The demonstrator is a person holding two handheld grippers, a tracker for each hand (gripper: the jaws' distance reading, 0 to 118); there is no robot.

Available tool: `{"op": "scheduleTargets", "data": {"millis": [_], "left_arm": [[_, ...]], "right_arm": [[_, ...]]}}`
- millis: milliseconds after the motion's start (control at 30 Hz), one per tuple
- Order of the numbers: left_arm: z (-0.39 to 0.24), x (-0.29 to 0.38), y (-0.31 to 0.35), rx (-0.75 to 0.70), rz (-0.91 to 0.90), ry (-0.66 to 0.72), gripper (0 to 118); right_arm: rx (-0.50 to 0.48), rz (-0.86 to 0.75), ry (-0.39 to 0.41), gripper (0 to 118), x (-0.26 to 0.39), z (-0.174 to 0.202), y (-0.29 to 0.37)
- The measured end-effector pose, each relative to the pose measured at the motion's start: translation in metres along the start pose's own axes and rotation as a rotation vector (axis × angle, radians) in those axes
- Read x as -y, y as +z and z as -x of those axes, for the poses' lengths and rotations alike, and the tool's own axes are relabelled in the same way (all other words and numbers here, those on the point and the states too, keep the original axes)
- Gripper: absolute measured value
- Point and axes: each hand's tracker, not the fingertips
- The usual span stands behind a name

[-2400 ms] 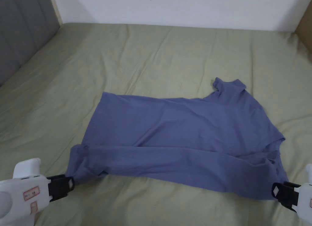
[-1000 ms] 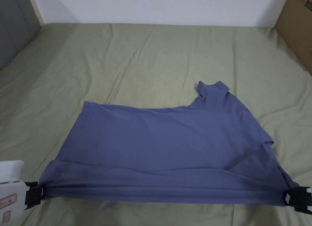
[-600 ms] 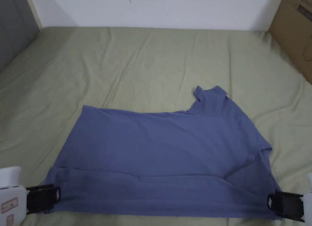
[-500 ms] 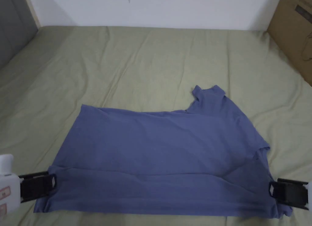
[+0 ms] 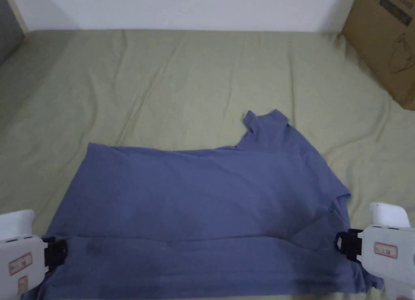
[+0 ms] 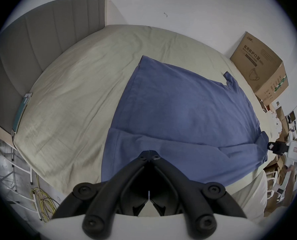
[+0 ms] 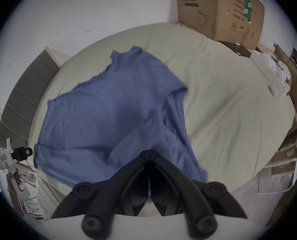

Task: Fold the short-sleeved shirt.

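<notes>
Shirt look: my blue short-sleeved shirt [image 5: 202, 199] is plain, lightly creased, spread nearly flat, with its near long edge turned over onto the body as a band [image 5: 202, 260] running side to side.
Shirt place: it lies on the green bed sheet [image 5: 162, 90], at the near side of the bed, well apart from the cardboard box [image 5: 385, 41] at the far right corner.
Shirt direction: the long axis runs left to right across me; the hem end is on my left, the shoulders on my right, and one short sleeve [image 5: 265, 124] sticks out toward the far wall.
Left hand-held gripper [image 6: 149, 151]: jaws brought together, tips meeting with no cloth between them, over the left end of the folded band.
Right hand-held gripper [image 7: 149, 150]: jaws likewise closed on nothing, just at the right end of the band near the shoulder.
Headboard [image 6: 40, 41]: grey and padded, off to my left.
</notes>
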Motion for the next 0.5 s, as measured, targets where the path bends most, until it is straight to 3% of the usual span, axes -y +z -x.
{"op": "scheduleTargets", "data": {"millis": [167,200,233,267,300,500], "left_arm": [[0.005,-0.034,-0.011,0.022,-0.023,0.031,0],[0.002,-0.04,-0.013,0.007,-0.035,0.024,0],[0.0,-0.046,-0.015,0.002,-0.042,0.016,0],[-0.002,-0.051,-0.018,0.0,-0.042,0.01,0],[0.001,-0.055,-0.022,-0.001,-0.042,0.01,0],[0.002,-0.068,-0.053,-0.011,-0.007,0.02,0]], "right_arm": [[-0.021,-0.097,0.037,0,-0.095,-0.002,-0.019],[-0.015,-0.112,0.058,11,-0.115,0.001,-0.022],[0.016,-0.11,0.087,51,-0.139,0.005,-0.031],[0.046,-0.108,0.115,84,-0.161,0.007,-0.046],[0.046,-0.096,0.141,98,-0.18,0.007,-0.062],[0.089,0.093,0.086,97,-0.248,-0.002,-0.177]]}}
